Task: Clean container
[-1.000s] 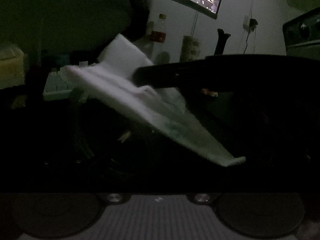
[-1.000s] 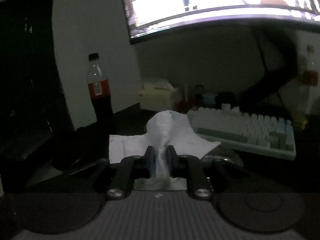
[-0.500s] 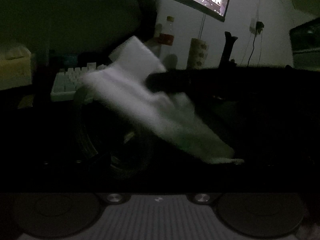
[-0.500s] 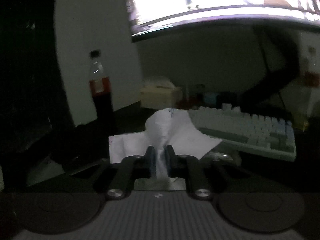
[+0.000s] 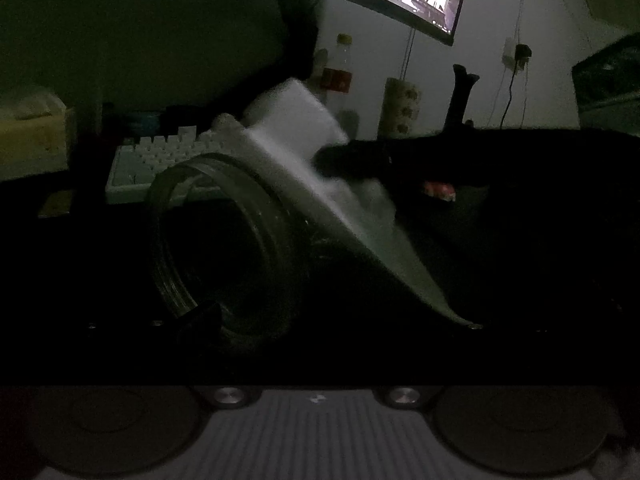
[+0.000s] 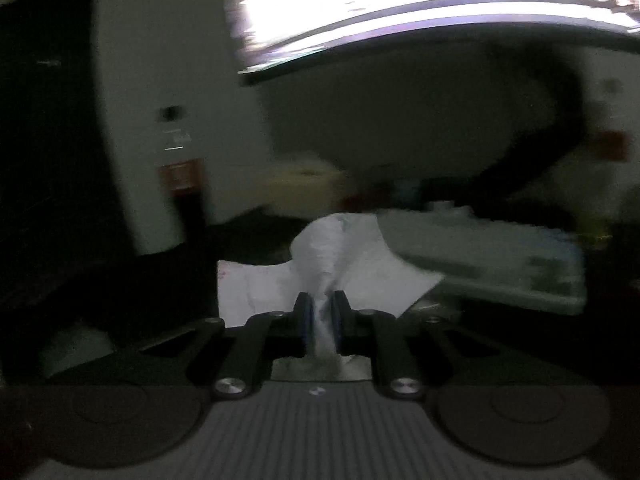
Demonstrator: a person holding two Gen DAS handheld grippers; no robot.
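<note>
R gripper (image 6: 321,309) w/ tissue (image 6: 336,256) now over jar (image 5: 224,248) mouth

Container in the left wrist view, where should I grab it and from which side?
Probably the threaded rim of the container: its open mouth tips toward this camera, so one finger can go inside, one outside. Come from the lower left, since the white cloth drapes over its upper right.

I see the container (image 5: 224,248), a clear round jar, tilted on its side with its threaded open mouth turned toward my left camera. The white tissue (image 5: 320,184) lies crumpled over its upper right side, and it hangs down to the right.
</note>
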